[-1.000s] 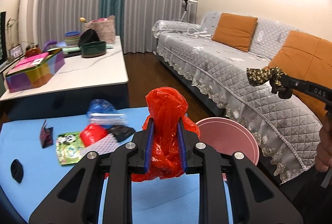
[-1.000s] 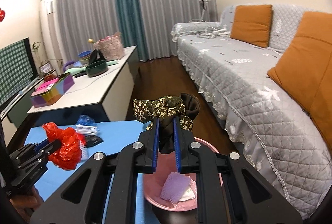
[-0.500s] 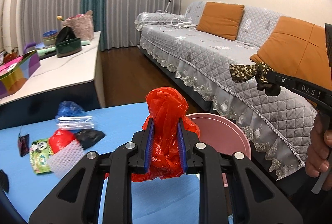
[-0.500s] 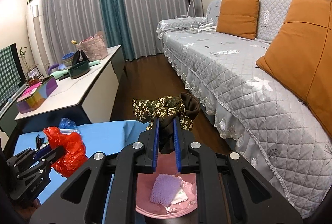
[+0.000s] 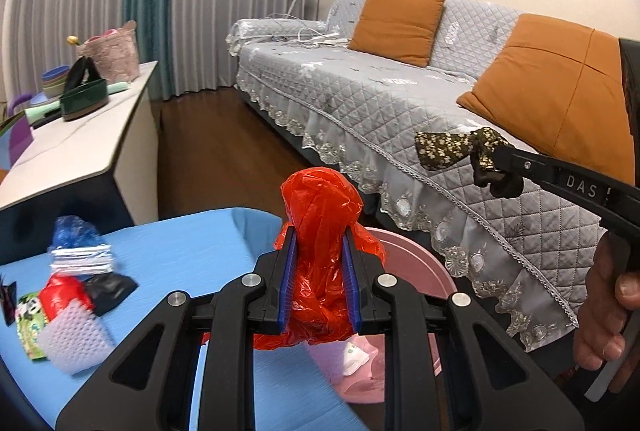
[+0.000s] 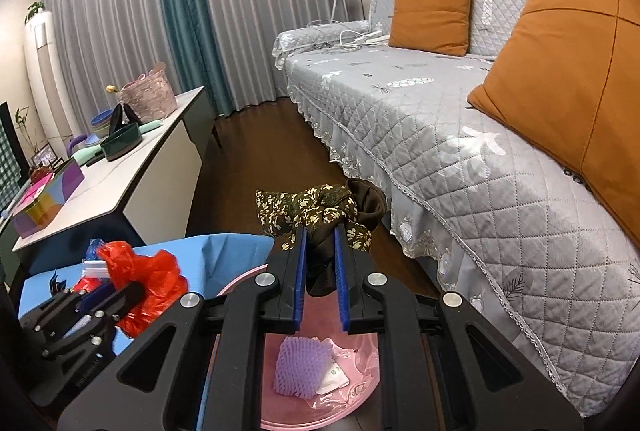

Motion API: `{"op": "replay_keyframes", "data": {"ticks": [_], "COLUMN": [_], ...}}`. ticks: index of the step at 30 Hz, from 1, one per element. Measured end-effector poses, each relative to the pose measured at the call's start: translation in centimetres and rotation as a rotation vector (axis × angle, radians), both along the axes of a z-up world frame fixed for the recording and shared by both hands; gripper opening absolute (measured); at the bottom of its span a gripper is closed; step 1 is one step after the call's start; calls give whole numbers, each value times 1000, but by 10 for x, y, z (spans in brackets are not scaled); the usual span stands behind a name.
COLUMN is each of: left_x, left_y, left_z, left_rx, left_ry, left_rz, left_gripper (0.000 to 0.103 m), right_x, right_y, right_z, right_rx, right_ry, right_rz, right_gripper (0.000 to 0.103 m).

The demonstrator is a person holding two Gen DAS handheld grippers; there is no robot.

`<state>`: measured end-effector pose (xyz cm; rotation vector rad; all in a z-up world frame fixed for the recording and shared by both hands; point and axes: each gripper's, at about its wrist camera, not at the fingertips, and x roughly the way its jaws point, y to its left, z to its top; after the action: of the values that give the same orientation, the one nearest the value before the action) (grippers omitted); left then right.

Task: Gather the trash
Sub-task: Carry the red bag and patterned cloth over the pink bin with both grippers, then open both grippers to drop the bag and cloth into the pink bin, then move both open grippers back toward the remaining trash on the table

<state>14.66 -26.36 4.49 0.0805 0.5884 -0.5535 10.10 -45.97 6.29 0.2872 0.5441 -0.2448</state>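
Left tool (image 5: 319, 263): clamped on red plastic bag (image 5: 322, 215); frame centre
Right tool (image 6: 320, 263): clamped on floral cloth (image 6: 308, 209), above pink basin (image 6: 320, 415)

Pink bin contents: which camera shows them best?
The right wrist view: it looks down into the pink bin, showing a purple foam net and a white packet on its floor. In the left wrist view, the red bag and left gripper hide most of the inside.

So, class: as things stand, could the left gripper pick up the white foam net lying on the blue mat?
Probably not yet. The left gripper is shut on a red bag, so its jaws are full. The foam net itself lies uncovered on the mat; once the bag is dropped, nothing looks in the way.
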Motion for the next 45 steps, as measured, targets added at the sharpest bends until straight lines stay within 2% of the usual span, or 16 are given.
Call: {"op": "replay_keyframes", "data": {"ticks": [20,23,24,25,28,36,45], "left_x": [24,26,26,25,24,7,-25], "left_y": [-48,-48,-48,-45,-34,9,57], "left_z": [-43,-51,-53,-56,-59,-39,-3], "left_rx": [31,27,33,38,40,-1,-5], "left_ry": [61,100,107,113,127,116,41], "left_rz": [-114,-137,-135,-128,-109,-45,3], "left_gripper": [23,34,47,52,52,52,52], "right_x": [20,23,24,24,24,28,17], "right_y": [3,5,5,4,1,14,39], "right_z": [-14,-18,-18,-18,-18,-18,-7], "right_rx": [16,17,15,17,28,5,-14], "right_ry": [42,59,62,59,55,62,31], "right_rz": [36,40,34,27,14,41,96], "right_gripper": [15,22,30,32,42,43,43]}}
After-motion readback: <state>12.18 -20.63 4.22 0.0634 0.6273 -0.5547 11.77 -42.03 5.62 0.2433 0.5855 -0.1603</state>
